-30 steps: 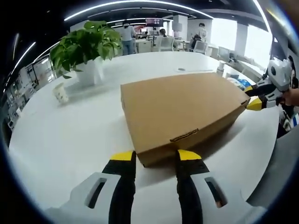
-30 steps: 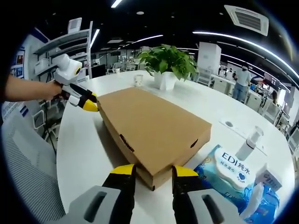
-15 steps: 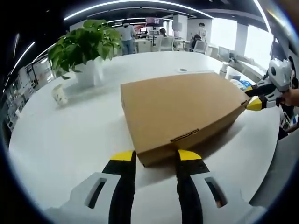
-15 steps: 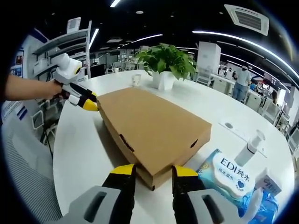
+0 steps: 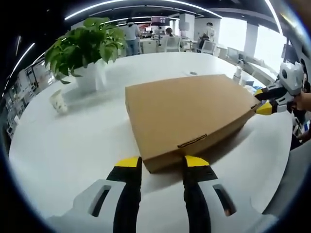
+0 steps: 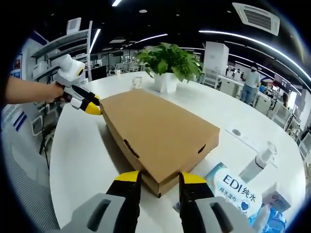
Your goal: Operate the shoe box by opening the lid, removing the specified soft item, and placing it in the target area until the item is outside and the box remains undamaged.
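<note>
A flat brown cardboard shoe box (image 5: 189, 111) lies with its lid down on the white table (image 5: 63, 150). My left gripper (image 5: 162, 162) is open, its yellow-tipped jaws straddling the box's near corner. At the box's far right corner my right gripper (image 5: 262, 101) is held by a hand. In the right gripper view the box (image 6: 155, 131) runs away from me, and my right gripper (image 6: 154, 178) is open around its near corner. The left gripper (image 6: 92, 106) sits at the far left corner. The soft item is hidden.
A potted plant (image 5: 82, 48) and a small paper cup (image 5: 57, 101) stand beyond the box. A pack of wet wipes (image 6: 235, 194) and a pump bottle (image 6: 257, 162) lie right of my right gripper. The table edge curves close on the left (image 6: 56, 160).
The box stays fixed between both pairs of jaws while the plant and cup drift left and the wipes slide lower: box and grippers have shifted together over the table.
</note>
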`<state>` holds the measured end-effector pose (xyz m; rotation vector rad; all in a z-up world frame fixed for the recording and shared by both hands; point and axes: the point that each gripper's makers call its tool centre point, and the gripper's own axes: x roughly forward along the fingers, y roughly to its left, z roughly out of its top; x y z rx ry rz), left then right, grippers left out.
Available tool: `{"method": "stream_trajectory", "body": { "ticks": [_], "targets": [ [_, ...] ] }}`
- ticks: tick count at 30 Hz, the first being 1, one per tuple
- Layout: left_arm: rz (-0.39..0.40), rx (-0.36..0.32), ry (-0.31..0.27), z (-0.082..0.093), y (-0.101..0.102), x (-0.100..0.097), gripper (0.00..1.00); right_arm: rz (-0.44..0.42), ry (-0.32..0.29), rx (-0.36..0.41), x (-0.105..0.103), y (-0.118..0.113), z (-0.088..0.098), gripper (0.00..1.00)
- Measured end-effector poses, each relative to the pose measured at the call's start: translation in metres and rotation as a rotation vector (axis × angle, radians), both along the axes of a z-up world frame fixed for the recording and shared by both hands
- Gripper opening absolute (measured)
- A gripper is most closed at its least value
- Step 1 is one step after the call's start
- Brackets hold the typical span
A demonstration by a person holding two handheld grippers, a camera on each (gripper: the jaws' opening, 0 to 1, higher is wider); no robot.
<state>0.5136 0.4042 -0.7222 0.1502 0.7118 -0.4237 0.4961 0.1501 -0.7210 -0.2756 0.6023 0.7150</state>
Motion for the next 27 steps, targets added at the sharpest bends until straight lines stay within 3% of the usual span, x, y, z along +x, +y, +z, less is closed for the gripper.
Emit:
{"method": "stream_trajectory", "body": {
  "ticks": [10,27],
  "targets": [
    [0.009,-0.017,0.010,0.000,-0.002,0.010,0.31,-0.005,0.008,-0.012,0.017,-0.001,0.000,0.28],
    [-0.004,-0.015,0.010,0.000,-0.002,0.018,0.31,-0.026,0.014,-0.017,0.019,-0.002,0.000,0.28]
  ]
}}
